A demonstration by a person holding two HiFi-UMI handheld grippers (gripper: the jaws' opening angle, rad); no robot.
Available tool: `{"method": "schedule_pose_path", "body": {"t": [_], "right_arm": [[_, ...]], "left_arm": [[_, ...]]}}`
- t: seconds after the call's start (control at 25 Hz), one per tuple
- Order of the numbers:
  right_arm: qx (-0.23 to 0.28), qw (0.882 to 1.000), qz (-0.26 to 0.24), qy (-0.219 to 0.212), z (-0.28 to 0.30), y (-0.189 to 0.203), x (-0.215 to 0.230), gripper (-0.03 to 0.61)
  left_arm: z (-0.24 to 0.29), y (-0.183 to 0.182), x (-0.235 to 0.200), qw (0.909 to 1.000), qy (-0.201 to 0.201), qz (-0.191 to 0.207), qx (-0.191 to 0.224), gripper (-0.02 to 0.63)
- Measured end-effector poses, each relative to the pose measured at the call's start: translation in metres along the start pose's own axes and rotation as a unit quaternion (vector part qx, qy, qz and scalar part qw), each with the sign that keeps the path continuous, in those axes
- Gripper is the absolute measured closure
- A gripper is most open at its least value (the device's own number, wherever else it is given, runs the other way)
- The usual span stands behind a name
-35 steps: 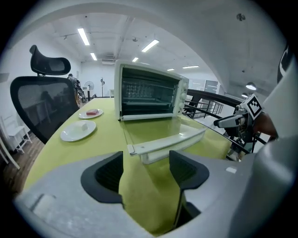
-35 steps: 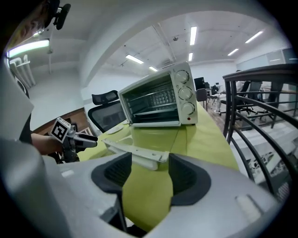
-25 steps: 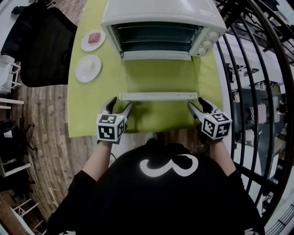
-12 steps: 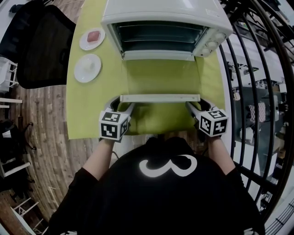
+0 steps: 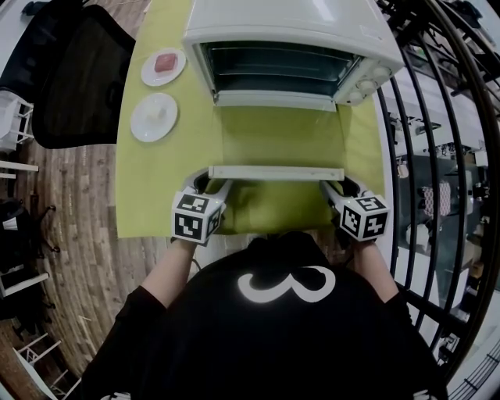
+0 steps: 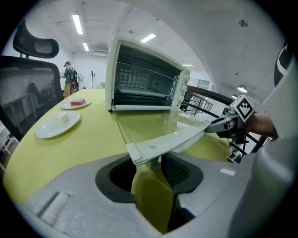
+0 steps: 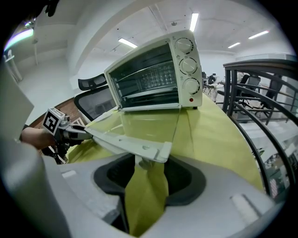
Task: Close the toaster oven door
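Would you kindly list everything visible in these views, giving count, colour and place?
toaster oven: one, white, far end of the table, door folded open.
door handle: one, white bar, along the door's near edge.
plates: two, white, left of the oven; far plate bears a pink piece, near plate a white piece.
tablecloth: one, green, under the oven and plates.
chair: one, black, left of the table.
railing: one, black, right of the table.
floor: brown wood, lower left.
left gripper: one, grey with a black-and-white marker cube, at the handle's left end; jaws have just been closing, handle end between them.
right gripper: one, the same, at the handle's right end.
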State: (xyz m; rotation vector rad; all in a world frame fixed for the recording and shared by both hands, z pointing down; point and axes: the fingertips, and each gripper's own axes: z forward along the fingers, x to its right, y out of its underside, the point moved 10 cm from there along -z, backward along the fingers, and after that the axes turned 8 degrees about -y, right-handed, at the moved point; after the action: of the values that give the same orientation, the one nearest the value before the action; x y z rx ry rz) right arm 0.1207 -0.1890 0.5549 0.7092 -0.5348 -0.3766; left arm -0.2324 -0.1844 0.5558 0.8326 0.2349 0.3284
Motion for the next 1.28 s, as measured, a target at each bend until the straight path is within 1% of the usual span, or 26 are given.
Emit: {"method": "schedule_pose_path", "body": {"t": [0.32, 0.52, 0.68, 1.04, 1.2, 1.28], "right_arm": [[0.000, 1.000, 0.001, 0.000, -0.001, 0.001, 0.001, 0.408], [0.009, 1.000, 0.002, -0.002, -0.006, -0.006, 0.002, 0.431], [0.011, 1.000, 0.006, -0.009, -0.009, -0.010, 0.000, 0.436], [0.034, 0.999, 0.000, -0.015, -0.024, -0.030, -0.006, 0.443], [0.047, 0.999, -0.007, -0.015, -0.032, -0.042, -0.013, 0.472], [0.050, 0.999, -0.011, -0.014, -0.036, -0.047, -0.015, 0.474]], "left_arm": [[-0.001, 0.001, 0.000, 0.9999, 0.005, -0.012, -0.001, 0.446], [-0.005, -0.007, -0.001, 0.9998, 0.011, -0.019, 0.003, 0.453], [-0.010, -0.013, -0.001, 0.9997, 0.011, -0.021, -0.004, 0.454], [-0.023, -0.036, -0.003, 0.9996, 0.016, -0.022, 0.012, 0.462], [-0.032, -0.050, -0.003, 0.9994, 0.018, -0.020, 0.021, 0.460], [-0.035, -0.056, -0.004, 0.9993, 0.022, -0.021, 0.020, 0.460]]}}
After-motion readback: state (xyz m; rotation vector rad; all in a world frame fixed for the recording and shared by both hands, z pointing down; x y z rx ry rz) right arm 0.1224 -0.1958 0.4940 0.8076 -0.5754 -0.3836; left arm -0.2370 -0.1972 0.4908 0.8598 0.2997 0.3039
